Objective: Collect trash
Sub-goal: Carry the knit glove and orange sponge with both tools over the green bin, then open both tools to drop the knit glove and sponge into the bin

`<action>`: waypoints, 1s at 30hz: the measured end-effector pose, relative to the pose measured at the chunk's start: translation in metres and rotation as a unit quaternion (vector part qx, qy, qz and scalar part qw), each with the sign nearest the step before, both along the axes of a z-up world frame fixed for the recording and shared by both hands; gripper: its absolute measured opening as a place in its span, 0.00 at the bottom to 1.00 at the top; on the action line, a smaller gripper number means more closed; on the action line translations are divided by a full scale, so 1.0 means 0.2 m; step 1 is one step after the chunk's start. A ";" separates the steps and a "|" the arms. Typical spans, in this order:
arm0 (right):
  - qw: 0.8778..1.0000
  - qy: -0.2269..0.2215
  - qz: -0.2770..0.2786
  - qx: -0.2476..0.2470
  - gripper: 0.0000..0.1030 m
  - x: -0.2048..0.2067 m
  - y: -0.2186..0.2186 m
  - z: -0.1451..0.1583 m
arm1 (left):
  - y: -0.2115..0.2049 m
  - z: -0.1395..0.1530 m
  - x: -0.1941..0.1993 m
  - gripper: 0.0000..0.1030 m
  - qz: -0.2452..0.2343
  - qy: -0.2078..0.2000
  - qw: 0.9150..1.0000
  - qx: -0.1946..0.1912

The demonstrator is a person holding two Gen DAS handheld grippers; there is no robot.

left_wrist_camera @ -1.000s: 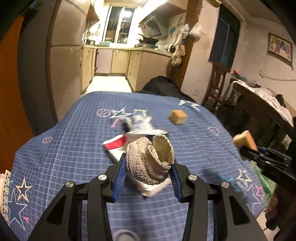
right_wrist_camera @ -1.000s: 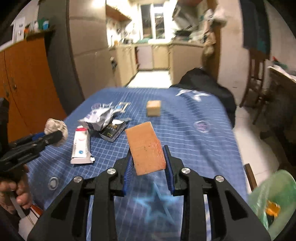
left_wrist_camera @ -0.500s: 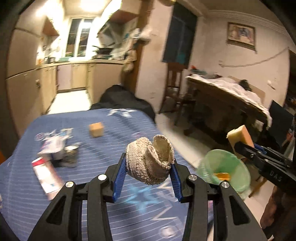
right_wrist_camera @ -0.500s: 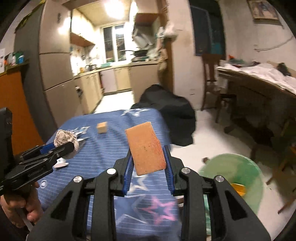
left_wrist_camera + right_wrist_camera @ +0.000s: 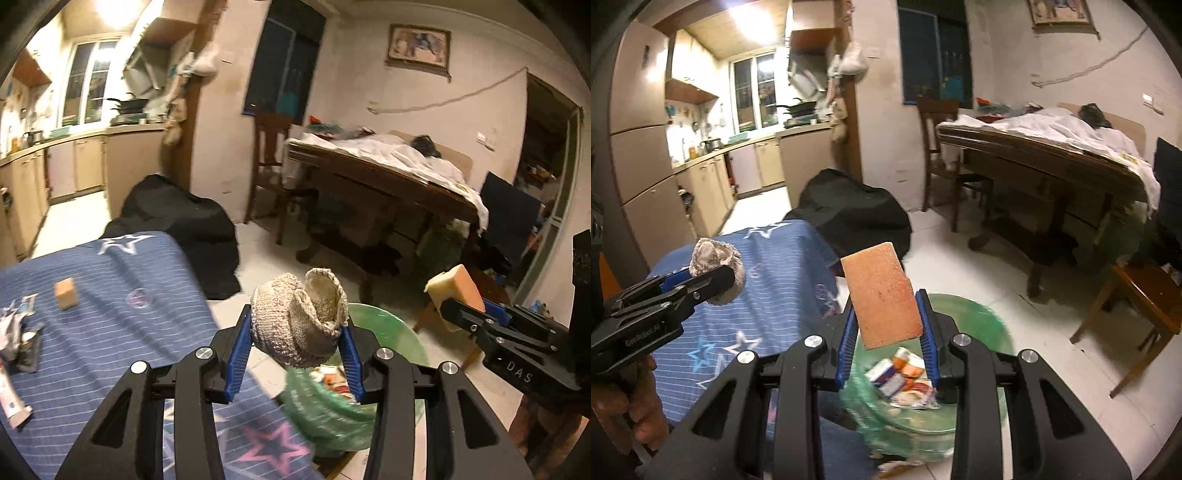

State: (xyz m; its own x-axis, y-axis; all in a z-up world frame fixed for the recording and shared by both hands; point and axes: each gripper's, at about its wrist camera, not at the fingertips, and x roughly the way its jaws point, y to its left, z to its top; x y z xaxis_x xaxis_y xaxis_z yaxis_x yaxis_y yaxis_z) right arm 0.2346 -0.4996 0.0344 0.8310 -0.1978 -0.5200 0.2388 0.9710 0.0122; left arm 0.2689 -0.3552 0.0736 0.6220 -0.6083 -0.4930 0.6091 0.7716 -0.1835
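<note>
My left gripper [image 5: 295,343] is shut on a crumpled beige knitted rag [image 5: 299,325] and holds it in the air over the near rim of a green-bagged trash bin [image 5: 391,332]. My right gripper [image 5: 888,332] is shut on an orange sponge [image 5: 882,295] and holds it above the same bin [image 5: 971,325], which has wrappers inside. The left gripper and its rag [image 5: 714,264] show at the left of the right wrist view. The right gripper with its sponge [image 5: 456,291] shows at the right of the left wrist view.
A table with a blue star cloth [image 5: 122,302] stands left of the bin, with a tan block [image 5: 66,293], wrappers [image 5: 18,332] and a tube [image 5: 11,398] on it. A black bag [image 5: 853,214], a wooden chair [image 5: 942,147], a cluttered wooden table [image 5: 1045,158] and a stool [image 5: 1145,291] stand around.
Both grippers have swung right from over the table to above the green bin, each still holding its item. The bin now sits directly below them.
</note>
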 end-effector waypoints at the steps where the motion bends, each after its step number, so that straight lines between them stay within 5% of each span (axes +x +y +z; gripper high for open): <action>1: 1.000 0.002 -0.004 0.002 0.28 -0.01 -0.03 -0.01 | -0.04 0.00 0.01 0.43 -0.007 0.002 1.000 0.002; 12: 0.995 0.086 -0.021 0.052 0.28 0.09 -0.33 -0.19 | -0.50 -0.17 0.16 0.44 -0.069 0.043 0.995 0.053; 30: 0.982 0.159 -0.025 0.102 0.28 0.20 -0.54 -0.40 | -0.77 -0.56 0.38 0.44 -0.081 0.094 0.985 0.124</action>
